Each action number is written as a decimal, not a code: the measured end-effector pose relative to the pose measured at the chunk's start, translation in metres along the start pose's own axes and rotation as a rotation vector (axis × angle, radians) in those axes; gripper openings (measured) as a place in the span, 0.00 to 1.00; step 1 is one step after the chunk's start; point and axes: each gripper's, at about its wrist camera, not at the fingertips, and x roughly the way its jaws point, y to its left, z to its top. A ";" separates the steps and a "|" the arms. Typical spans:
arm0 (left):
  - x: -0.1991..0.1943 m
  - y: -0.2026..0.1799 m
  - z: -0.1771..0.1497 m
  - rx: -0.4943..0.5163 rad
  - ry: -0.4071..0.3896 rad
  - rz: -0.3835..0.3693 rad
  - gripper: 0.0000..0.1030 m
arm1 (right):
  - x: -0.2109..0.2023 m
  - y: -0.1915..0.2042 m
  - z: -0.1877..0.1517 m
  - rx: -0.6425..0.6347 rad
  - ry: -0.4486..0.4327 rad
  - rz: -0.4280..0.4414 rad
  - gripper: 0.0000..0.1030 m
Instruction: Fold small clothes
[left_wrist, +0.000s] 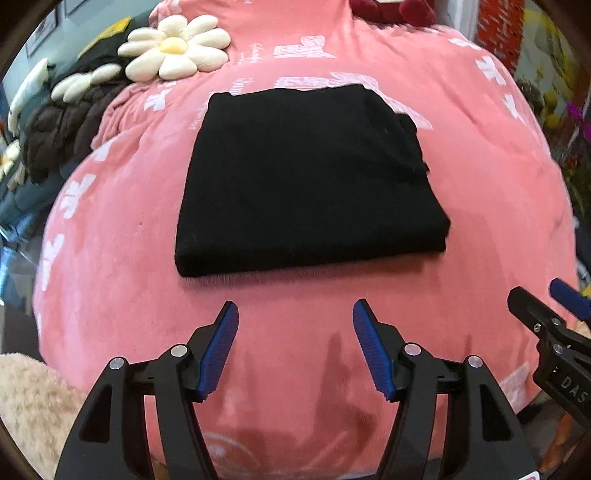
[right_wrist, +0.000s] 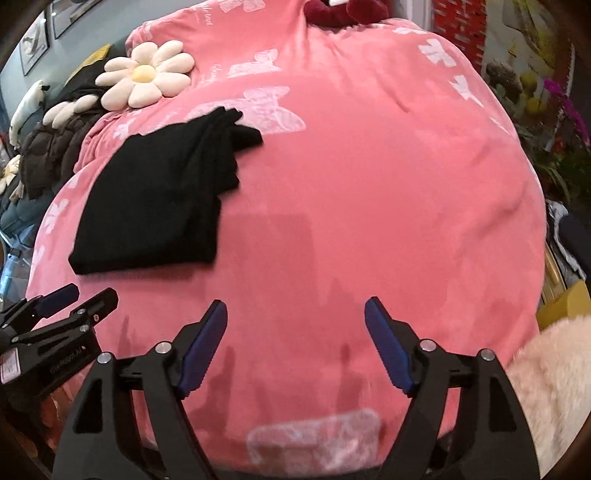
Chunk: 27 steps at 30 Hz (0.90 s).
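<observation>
A black garment (left_wrist: 306, 181) lies folded into a neat rectangle on the pink blanket (left_wrist: 122, 229). In the right wrist view it (right_wrist: 155, 199) lies at the left, with layered edges showing on its far right side. My left gripper (left_wrist: 295, 325) is open and empty, just short of the garment's near edge. My right gripper (right_wrist: 295, 321) is open and empty over bare blanket, to the right of the garment. It also shows at the right edge of the left wrist view (left_wrist: 546, 299). The left gripper shows at the lower left of the right wrist view (right_wrist: 77, 295).
A daisy-shaped cushion (left_wrist: 177, 48) lies at the far left of the blanket, beside dark jackets (left_wrist: 62, 125). A dark red plush (right_wrist: 343, 11) sits at the far edge. Flowers (right_wrist: 565, 107) stand at the right. A fluffy beige sleeve (right_wrist: 550, 387) is at the near right.
</observation>
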 end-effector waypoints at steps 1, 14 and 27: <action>-0.001 -0.002 -0.003 0.001 -0.003 0.000 0.60 | 0.001 0.000 -0.002 -0.002 -0.001 0.000 0.74; -0.003 0.004 -0.016 -0.080 -0.016 0.052 0.60 | 0.005 0.017 -0.008 -0.080 0.015 -0.006 0.84; -0.005 0.010 -0.017 -0.109 -0.029 0.066 0.60 | 0.014 0.010 -0.009 -0.046 0.052 -0.025 0.85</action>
